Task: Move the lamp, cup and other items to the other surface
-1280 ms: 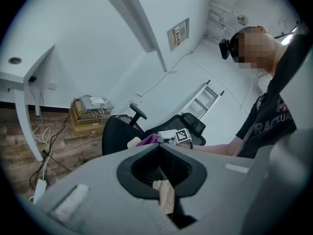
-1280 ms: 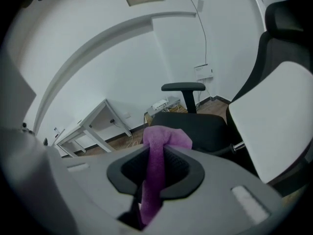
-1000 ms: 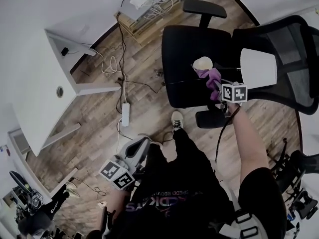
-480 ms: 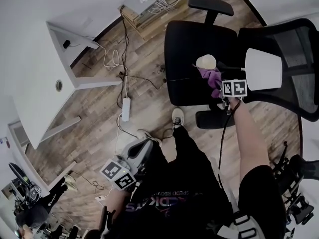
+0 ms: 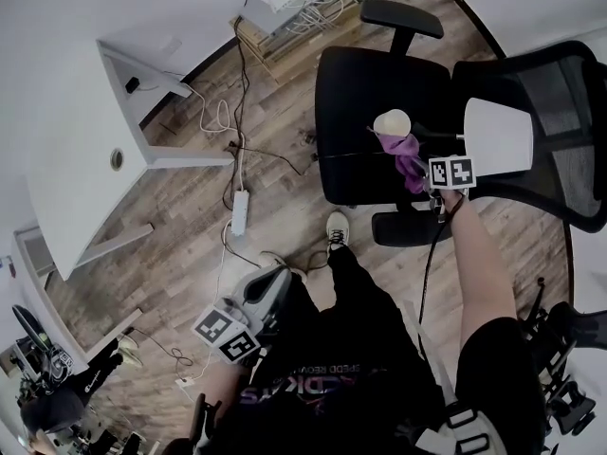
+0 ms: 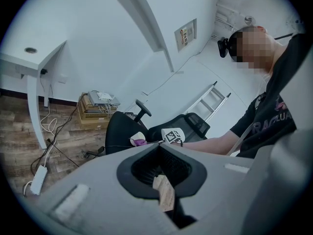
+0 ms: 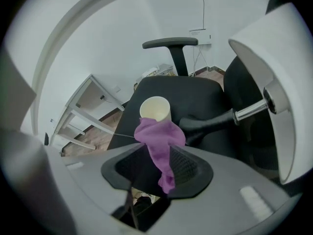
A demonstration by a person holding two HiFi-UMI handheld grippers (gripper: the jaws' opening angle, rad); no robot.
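- Opening the right tool [image 5: 422,178] wide just now over the black chair seat [image 5: 356,112], purple cloth [image 7: 159,138] draped loose between the jaws
- Touching that cloth on the seat: the cream cup [image 7: 155,109]
- Lying alongside, the lamp [image 7: 274,82], white shade by the mesh back
- Holding the left tool [image 6: 159,148] low by the thigh, jaws together, nothing inside

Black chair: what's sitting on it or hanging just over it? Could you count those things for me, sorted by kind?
Cup: 1
Purple cloth: 1
Lamp, lying on its side: 1
Total: 3
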